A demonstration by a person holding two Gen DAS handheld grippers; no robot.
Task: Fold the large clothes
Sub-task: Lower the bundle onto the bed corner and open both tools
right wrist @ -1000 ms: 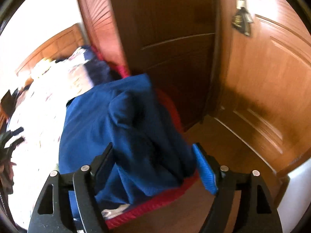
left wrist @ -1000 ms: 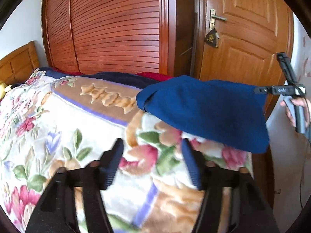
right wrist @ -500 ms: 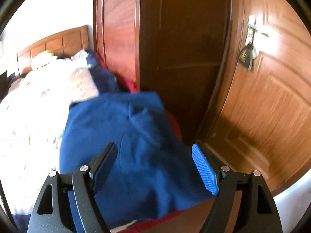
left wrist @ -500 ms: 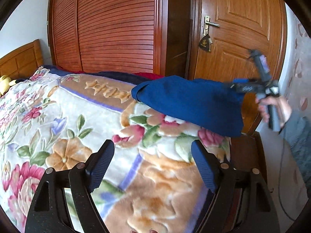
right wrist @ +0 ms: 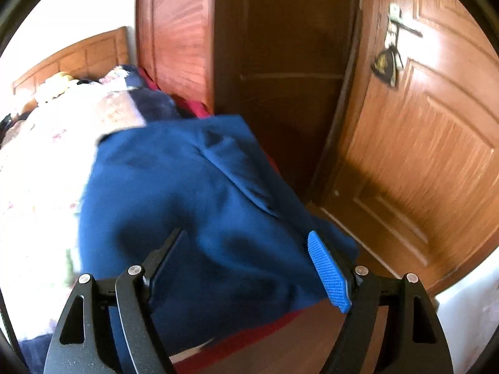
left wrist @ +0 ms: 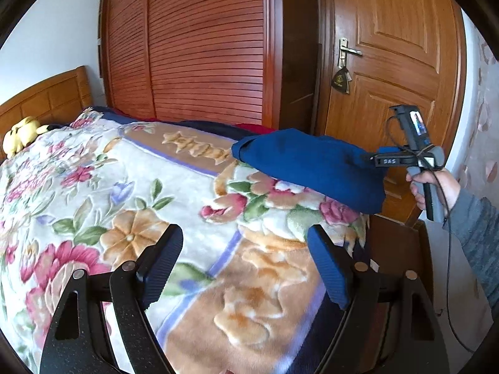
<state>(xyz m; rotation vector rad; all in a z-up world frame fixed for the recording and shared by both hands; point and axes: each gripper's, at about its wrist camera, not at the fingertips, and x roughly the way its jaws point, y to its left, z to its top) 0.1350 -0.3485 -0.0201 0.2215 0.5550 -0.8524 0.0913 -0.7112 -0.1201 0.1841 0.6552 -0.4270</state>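
Blue garment (right wrist: 193,205) lies folded at the bed (left wrist: 131,187) corner, just ahead of the right hand-held gripper (right wrist: 249,268); both it and the left hand-held gripper (left wrist: 246,268) gape wide, empty, apparently released.

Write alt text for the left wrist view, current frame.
A folded blue garment lies at the far corner of a bed covered by a floral blanket, with the open left claw empty in the foreground. At right a hand holds the right claw at the garment's edge; wooden doors stand behind.
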